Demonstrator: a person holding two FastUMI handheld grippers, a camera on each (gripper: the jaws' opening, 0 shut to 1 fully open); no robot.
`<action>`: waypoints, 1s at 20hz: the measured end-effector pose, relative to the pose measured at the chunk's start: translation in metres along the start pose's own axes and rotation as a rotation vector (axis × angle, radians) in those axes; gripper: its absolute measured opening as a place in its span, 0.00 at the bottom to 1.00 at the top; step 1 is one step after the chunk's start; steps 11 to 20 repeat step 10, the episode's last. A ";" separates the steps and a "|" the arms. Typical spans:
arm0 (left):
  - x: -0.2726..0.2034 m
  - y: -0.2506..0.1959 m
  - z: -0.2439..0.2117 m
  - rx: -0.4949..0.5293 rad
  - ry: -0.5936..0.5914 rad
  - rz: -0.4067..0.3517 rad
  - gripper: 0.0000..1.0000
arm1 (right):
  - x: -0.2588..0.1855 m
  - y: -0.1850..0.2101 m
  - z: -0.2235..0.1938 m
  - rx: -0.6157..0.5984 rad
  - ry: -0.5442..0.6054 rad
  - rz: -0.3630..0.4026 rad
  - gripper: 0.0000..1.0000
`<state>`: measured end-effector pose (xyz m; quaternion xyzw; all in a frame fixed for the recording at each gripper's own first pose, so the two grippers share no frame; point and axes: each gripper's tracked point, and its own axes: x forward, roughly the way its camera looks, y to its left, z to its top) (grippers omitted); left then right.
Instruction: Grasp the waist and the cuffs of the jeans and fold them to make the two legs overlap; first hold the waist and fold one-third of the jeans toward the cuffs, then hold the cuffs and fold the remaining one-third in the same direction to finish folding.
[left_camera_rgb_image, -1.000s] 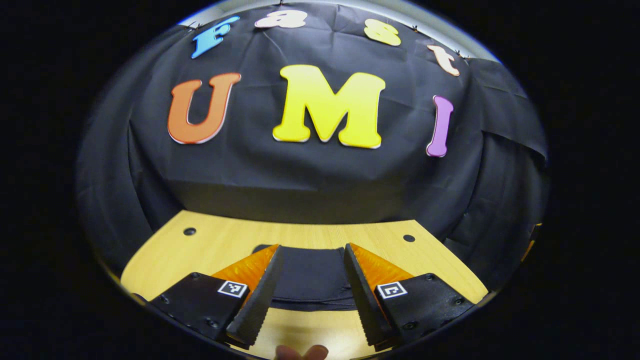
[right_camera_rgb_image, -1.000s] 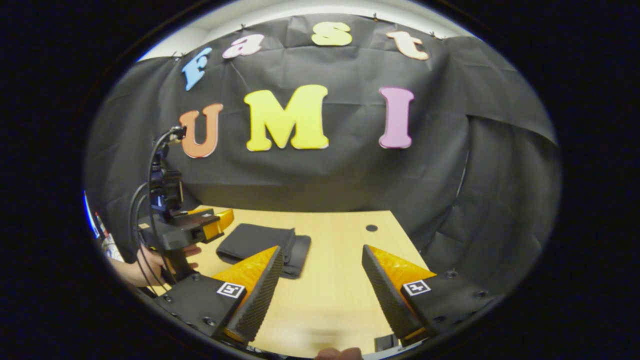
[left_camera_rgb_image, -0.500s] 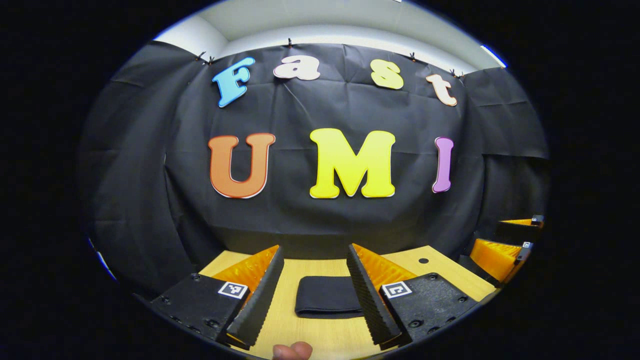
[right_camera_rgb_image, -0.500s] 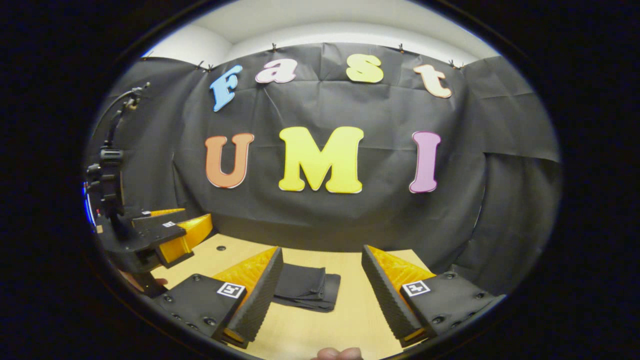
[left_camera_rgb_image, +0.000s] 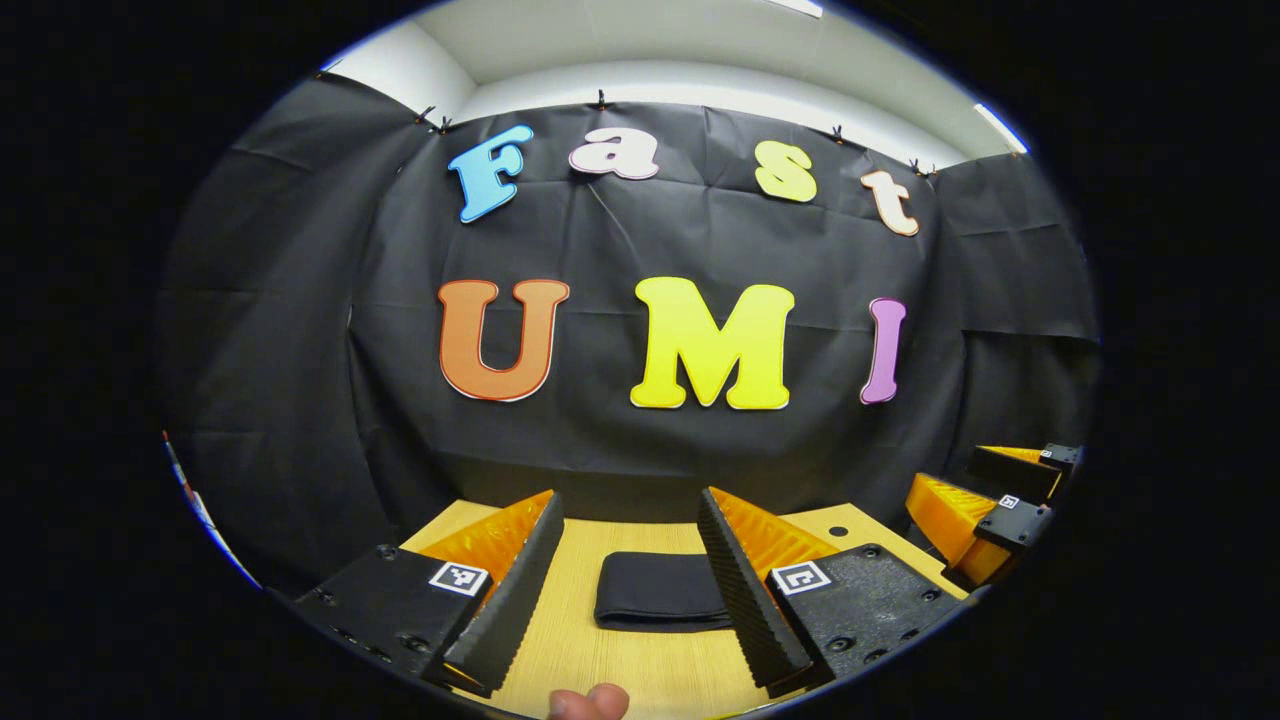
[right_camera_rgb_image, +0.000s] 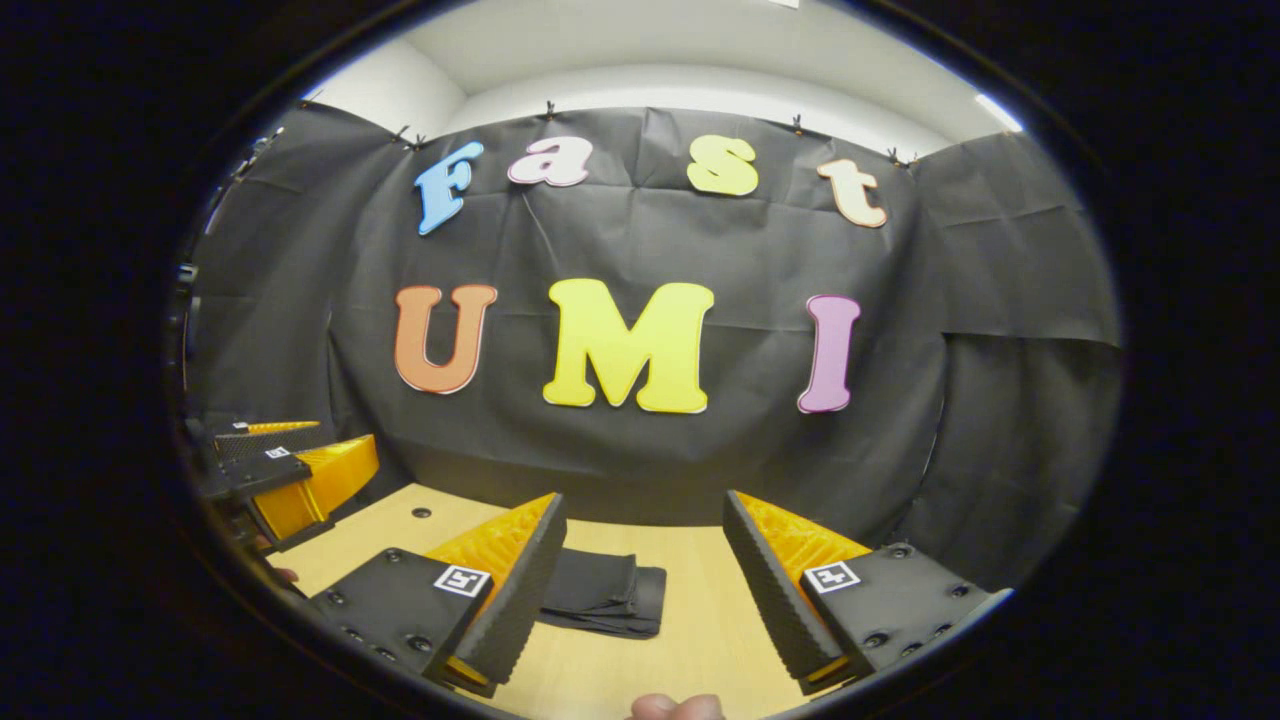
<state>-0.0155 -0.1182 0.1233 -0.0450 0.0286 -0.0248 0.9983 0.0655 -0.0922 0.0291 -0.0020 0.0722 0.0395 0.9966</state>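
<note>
Now both were clear: the left gripper (left_camera_rgb_image: 625, 545) and right gripper (right_camera_rgb_image: 645, 545) had lifted back, jaws spread and empty, and the jeans (left_camera_rgb_image: 660, 605) lay folded small on the table (left_camera_rgb_image: 640, 670) — looked finished.

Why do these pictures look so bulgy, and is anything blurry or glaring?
Left gripper view: fisheye bending, the table edge curves; folded jeans sharp, no glare, left gripper open. Right gripper view: same bulge, even soft light; jeans crisp, right gripper open, the fingertip at the bottom edge slightly soft.
</note>
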 end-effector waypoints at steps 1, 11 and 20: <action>0.000 -0.001 0.000 -0.002 0.000 0.000 0.87 | -0.003 0.001 0.001 0.003 -0.002 0.000 0.93; -0.001 -0.010 -0.002 0.006 0.003 -0.003 0.87 | -0.001 -0.003 0.003 -0.022 -0.016 0.000 0.93; -0.001 -0.010 -0.002 0.006 0.003 -0.003 0.87 | -0.001 -0.003 0.003 -0.022 -0.016 0.000 0.93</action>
